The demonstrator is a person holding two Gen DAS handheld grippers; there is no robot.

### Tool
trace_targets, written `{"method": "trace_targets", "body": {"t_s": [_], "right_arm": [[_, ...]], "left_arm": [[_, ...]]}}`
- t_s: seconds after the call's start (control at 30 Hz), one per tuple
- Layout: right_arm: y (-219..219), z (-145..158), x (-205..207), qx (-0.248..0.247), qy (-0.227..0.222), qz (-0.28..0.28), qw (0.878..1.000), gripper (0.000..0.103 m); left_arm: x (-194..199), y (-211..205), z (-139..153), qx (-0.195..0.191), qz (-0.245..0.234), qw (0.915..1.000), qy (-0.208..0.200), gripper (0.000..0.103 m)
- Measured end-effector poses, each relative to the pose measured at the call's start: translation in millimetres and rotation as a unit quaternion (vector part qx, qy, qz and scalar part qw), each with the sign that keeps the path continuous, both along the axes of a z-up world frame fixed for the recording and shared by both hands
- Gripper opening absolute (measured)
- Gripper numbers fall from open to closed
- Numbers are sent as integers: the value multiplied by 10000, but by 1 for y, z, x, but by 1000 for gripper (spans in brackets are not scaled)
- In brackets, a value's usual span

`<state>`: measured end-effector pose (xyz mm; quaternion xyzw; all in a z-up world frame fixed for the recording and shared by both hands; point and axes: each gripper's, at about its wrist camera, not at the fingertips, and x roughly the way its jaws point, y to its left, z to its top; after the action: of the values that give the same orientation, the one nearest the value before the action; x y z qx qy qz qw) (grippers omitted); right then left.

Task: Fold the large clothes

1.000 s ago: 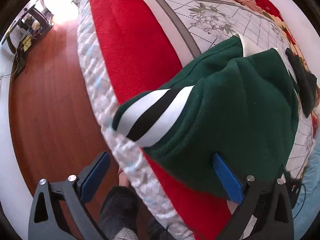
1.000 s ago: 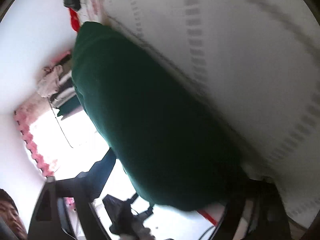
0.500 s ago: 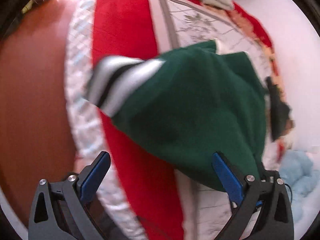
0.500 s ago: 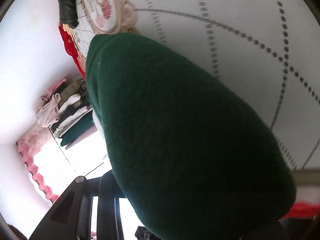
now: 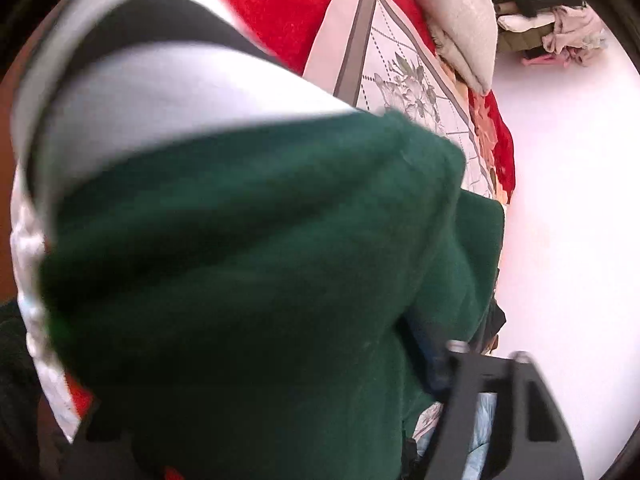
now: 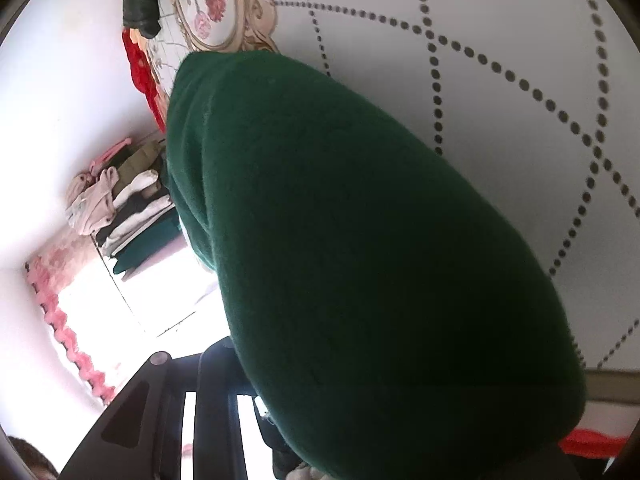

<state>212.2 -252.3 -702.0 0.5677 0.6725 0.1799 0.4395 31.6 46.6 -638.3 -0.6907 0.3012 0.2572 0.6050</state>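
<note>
Across the left wrist view, the green sweater point(image 5: 248, 280) (striped cuff point(image 5: 152, 80) at 11 o'clock) smothers the left gripper point(image 5: 280, 420); finger spread unclear; in the right view it drapes the bed point(image 6: 500, 80), hiding the right gripper point(image 6: 380, 420).

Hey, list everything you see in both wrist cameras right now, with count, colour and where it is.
green garment: one, dark green with a white and black striped end, filling both views close to the cameras
quilted bedspread: one, white with dotted lines and flowers, under the garment
red blanket: one, red, beneath the bedspread
beige cloth: one, top of left view
clothes pile: several pieces, mixed colours, by the wall
left tongs: black, state unclear
right tongs: black, state unclear
</note>
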Motion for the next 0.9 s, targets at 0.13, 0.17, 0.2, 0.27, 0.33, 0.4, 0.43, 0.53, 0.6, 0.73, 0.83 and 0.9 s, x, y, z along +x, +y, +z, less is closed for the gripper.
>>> {"method": "trace_targets", "body": {"t_s": [0.13, 0.17, 0.2, 0.27, 0.33, 0.4, 0.43, 0.53, 0.6, 0.73, 0.83, 0.9], "right_arm": [[-5, -7, -5, -154, -47, 671, 9976, 62], [-8, -9, -9, -130, -78, 755, 9970, 71], [-10, -10, -12, -104, -93, 827, 9965, 80], [-17, -14, -26, 13, -200, 789, 9967, 81], [-24, -22, -34, 193, -385, 365, 9984, 84], [-27, -25, -32, 315, -705, -186, 9968, 87], [-25, -27, -28, 381, -838, -458, 9947, 88], [-8, -32, -12, 574, -927, -782, 9910, 88], [-6, -34, -7, 625, -891, -1197, 9868, 60], [-1, -7, 3, 265, -1167, -1169, 9859, 35], [6, 34, 16, 70, -1552, -936, 9834, 33], [7, 67, 24, 27, -1769, -978, 9793, 33]], "left_arm": [[0, 0, 11, -101, -100, 9999, 26, 40], [2, -1, 16, -60, -148, 9999, 66, 39], [5, -1, 20, -47, -175, 9998, 94, 37], [8, -2, 29, -102, -157, 9997, 126, 36], [12, -3, 38, -109, -183, 9997, 142, 36], [16, -3, 42, -133, -244, 9995, 162, 36], [18, -2, 44, -121, -313, 9992, 195, 36], [24, 2, 44, -65, -527, 9984, 206, 36], [31, 6, 47, -10, -642, 9978, 164, 34], [50, 17, 68, 219, -839, 9961, 137, 33], [65, 26, 97, 369, -1005, 9942, -55, 32], [79, 29, 119, 462, -1153, 9921, -192, 32]]}}
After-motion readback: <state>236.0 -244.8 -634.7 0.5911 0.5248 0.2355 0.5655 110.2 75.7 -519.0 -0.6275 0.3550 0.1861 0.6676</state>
